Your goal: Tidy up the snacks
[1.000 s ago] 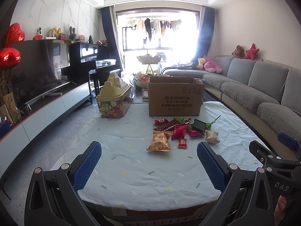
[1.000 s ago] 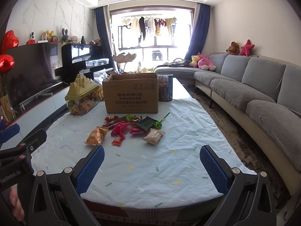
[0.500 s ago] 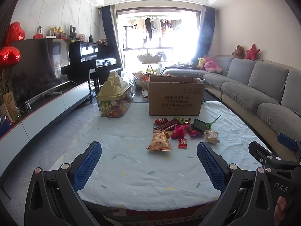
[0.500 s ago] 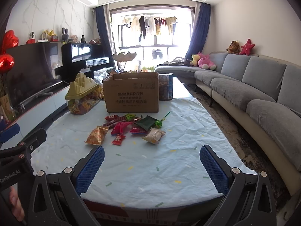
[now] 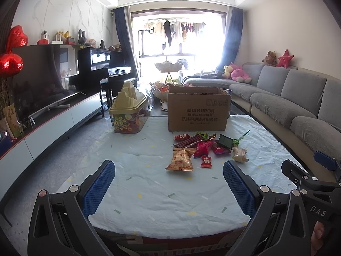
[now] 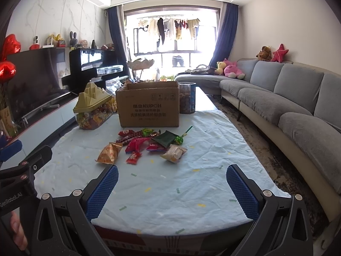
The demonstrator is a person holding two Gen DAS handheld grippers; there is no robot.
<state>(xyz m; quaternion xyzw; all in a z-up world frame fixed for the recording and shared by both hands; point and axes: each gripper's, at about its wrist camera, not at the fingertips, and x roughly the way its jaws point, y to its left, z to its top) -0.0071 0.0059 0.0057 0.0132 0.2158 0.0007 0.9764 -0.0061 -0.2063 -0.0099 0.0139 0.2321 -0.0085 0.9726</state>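
Sunlit living room, sofa to the right, and a table (image 5: 149, 192) under a pale blue cloth. Snack packets (image 6: 140, 145) lie loose mid-table, just before the open cardboard box (image 6: 149, 108). Both the left gripper (image 5: 168, 187) and right gripper (image 6: 171, 188) hover near the table's edge, fingers spread, empty. Packets look light, crinkly, slippery — best pinched at a flat sealed edge, gently, since contents may crush.

Bright daylight floods through a wide window (image 6: 170, 36) flanked by navy blue curtains (image 6: 223, 36). A long grey fabric sofa (image 6: 283, 98) lines the right wall; a glossy black upright piano (image 6: 93, 64) stands left.
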